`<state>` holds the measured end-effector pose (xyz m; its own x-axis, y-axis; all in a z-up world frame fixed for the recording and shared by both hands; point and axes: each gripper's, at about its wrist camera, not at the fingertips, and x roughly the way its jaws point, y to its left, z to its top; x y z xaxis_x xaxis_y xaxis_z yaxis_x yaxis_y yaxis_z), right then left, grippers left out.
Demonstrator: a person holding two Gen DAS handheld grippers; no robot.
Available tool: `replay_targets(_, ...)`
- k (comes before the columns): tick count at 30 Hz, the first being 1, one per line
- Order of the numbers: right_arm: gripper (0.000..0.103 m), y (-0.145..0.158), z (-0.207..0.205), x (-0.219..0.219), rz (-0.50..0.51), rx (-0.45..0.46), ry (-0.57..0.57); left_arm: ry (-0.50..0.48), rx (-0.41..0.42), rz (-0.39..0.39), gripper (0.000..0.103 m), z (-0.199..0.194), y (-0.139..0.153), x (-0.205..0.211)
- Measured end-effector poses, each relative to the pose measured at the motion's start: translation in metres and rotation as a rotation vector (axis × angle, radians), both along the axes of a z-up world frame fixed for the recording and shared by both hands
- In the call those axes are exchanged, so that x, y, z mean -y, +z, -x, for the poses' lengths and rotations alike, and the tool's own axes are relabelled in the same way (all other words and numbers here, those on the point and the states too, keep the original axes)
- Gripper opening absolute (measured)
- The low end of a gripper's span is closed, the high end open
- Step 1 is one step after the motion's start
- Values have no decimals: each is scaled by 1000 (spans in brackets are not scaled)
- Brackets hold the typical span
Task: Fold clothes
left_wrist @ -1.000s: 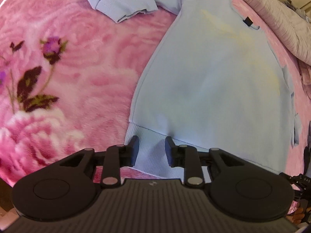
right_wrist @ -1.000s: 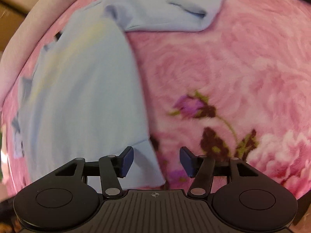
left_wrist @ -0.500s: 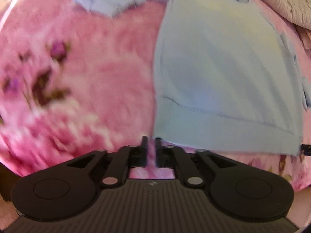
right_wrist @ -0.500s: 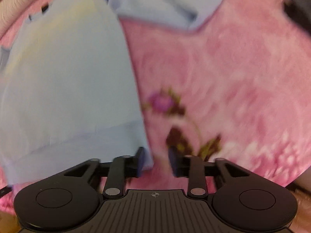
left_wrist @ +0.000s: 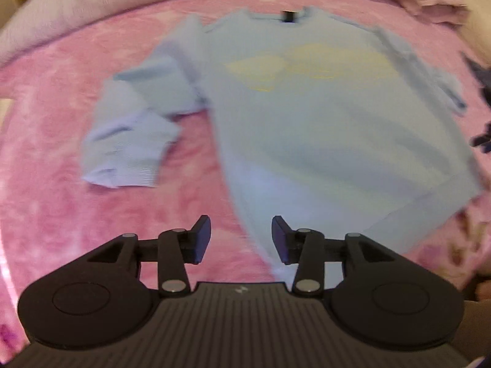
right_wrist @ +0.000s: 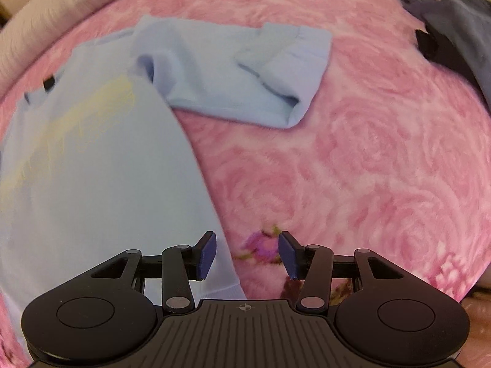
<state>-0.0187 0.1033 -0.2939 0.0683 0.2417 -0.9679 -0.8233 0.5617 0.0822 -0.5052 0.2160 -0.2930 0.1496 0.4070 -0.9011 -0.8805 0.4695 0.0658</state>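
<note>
While I watch both wrist feeds, these are my notes, with places given relative to the sweatshirt.

Sweatshirt: I see a light blue sweatshirt [left_wrist: 322,128] spread flat on the pink rose-patterned blanket [left_wrist: 55,98], a pale yellow print [left_wrist: 307,64] on its chest and a small black tag [left_wrist: 288,16] at the neckline.

Left sleeve: one sleeve [left_wrist: 135,135] lies bent beside the body on the left side of the left wrist view, its ribbed cuff resting on the blanket.

Right sleeve: in the right wrist view the other sleeve [right_wrist: 239,76] lies folded over on itself beyond the sweatshirt's side edge, cuff end turned back.

Left hand-held gripper: my left hand-held gripper [left_wrist: 241,239] hangs at the near hem corner of the sweatshirt, jaws spread wide, nothing between them; the right-hand finger overlaps the hem in the view, though I cannot tell if it touches.

Right hand-held gripper: my right hand-held gripper [right_wrist: 247,254] sits at the opposite hem corner, jaws wide apart and holding nothing; the sweatshirt's side edge runs down past the left finger, and a purple flower motif [right_wrist: 260,245] of the blanket shows in the gap.

Dark garment: a grey-blue piece of clothing [right_wrist: 454,27] lies well apart from the sweatshirt, at the far right.

Bedding: a pale lilac quilt [left_wrist: 92,3] borders the blanket beyond the sweatshirt's neckline.
</note>
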Motion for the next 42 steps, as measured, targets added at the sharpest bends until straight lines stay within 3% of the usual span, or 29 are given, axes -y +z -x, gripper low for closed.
replay_targets(2, 49, -8, 8, -4, 21, 0, 2, 22, -93, -74, 47, 3, -14, -9)
replay_targets(6, 49, -19, 18, -14, 43, -34, -7, -104, -291, -180, 47, -11, -55, -32)
replay_targets(10, 49, -25, 24, -25, 71, -28, -1, -185, -399, -238, 50, -16, -90, -60)
replay_targets(11, 49, -25, 25, -28, 80, -19, -1, -172, -390, -245, 46, -12, -95, -68)
replay_targets(12, 49, -25, 24, -30, 88, -13, -8, -143, -347, -236, 21, -6, -93, -75)
replay_targets(13, 49, -25, 24, -32, 96, -7, -16, -102, -282, -202, 10, 2, -88, -86)
replay_targets(15, 49, -24, 22, -37, 102, 1, -36, -4, -180, -185, 8, 21, -74, -104)
replay_targets(17, 50, -22, 22, -42, 103, 7, -56, 151, -95, -228, 6, 52, -48, -115)
replay_targets(21, 50, -16, 27, -58, 97, 12, -60, 607, 54, -307, 3, 158, 10, -121)
replay_targets(25, 50, -21, 40, -72, 110, 17, -47, 802, -42, -304, 3, 239, 15, -112)
replay_targets(27, 50, -25, 46, -77, 121, 20, -35, 874, 2, -252, 3, 262, 7, -97)
replay_targets(34, 50, -26, 58, -71, 131, 58, 20, 1010, -24, -134, 0, 281, -31, -58)
replay_targets(38, 50, -15, 54, -61, 101, 55, -14, 863, 94, -110, 4, 254, -18, -45)
replay_targets(40, 50, -9, 49, -51, 77, 40, -42, 773, 206, -43, 10, 228, -13, -32)
replay_targets(42, 50, -4, 42, -38, 53, 12, -87, 693, 334, 75, 23, 193, -20, -16)
